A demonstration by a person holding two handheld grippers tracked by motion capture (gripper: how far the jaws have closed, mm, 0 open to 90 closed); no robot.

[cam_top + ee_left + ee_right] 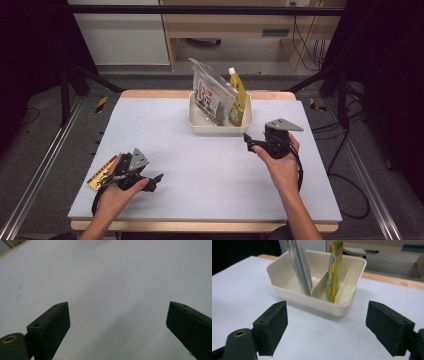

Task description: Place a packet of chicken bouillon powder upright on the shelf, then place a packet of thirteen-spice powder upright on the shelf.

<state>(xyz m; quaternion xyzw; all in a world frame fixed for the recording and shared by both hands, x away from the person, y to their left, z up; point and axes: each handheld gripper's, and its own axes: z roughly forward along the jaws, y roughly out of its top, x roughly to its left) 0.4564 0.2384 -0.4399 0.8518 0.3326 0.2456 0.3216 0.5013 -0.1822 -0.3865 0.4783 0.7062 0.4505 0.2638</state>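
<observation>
**Both grippers empty over the tabletop, pouches standing in the tray**

A cream tray (pixel 197 125) sits at the far middle of the pale grey tabletop (pixel 210 170). Thin dividers split it into compartments. A clear-and-silver pouch (pixel 211 95) with red and black print stands tilted in the left part, and a yellow spouted pouch (pixel 238 97) with a white cap stands upright in the part just right of it. In the right gripper view the two pouches (pixel 300 265) (pixel 334 270) rise from either side of a divider, close together but apart.

The right gripper (pixel 248 141) is held just in front of the tray's near right corner, near it but not touching. Its jaws point toward the tray and stand wide apart with nothing between them, as the right gripper view shows (pixel 325 330).

The left gripper (pixel 156 181) is held low at the near left of the tabletop, well apart from the tray. Its jaws are spread wide too, gripping nothing, with bare tabletop beyond them (pixel 117 325). A flat orange-and-yellow packet (pixel 101 172) lies just beside the left hand (pixel 120 192), partly hidden by the gripper
</observation>
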